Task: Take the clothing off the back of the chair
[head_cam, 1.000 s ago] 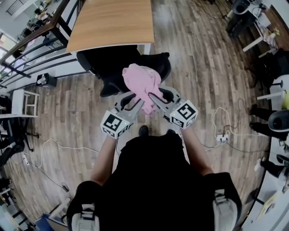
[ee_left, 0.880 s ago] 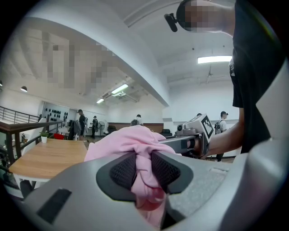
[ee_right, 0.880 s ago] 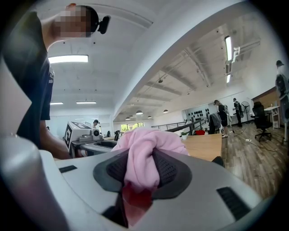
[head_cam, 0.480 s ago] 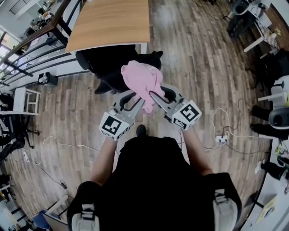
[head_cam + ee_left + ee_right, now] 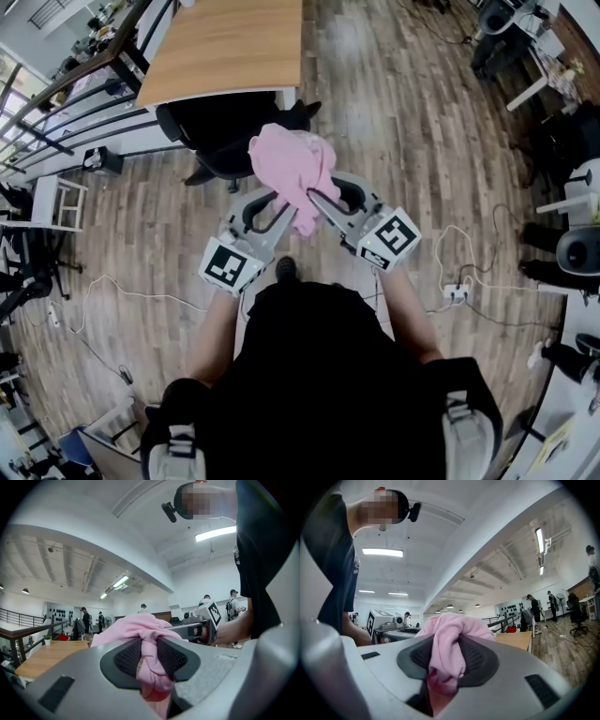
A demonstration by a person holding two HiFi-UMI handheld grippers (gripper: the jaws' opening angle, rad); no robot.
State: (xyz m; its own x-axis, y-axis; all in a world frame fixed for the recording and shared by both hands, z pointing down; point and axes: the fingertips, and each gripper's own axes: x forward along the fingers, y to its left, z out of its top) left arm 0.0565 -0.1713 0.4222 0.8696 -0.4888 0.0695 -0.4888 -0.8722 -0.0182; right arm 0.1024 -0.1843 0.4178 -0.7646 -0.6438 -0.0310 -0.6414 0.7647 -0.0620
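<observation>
count: we see one pink garment (image 5: pixel 293 173), one black chair (image 5: pixel 220 131), two grippers
garment: bunched, held up over the chair's near side
surface: one wooden surface (image 5: pixel 225 47) behind the chair
room: plank floor (image 5: pixel 403 122), open office hall
left gripper (image 5: pixel 284 211): level, clamped on the garment
right gripper (image 5: pixel 316 199): level, clamped on the garment, tips converging with the left

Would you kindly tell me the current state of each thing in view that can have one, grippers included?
pink garment: bunched up, pinched from two sides, held in the air.
left gripper: shut on the pink garment.
right gripper: shut on the pink garment.
black chair: upright, pushed against the wooden table; no pink cloth shows on it.
</observation>
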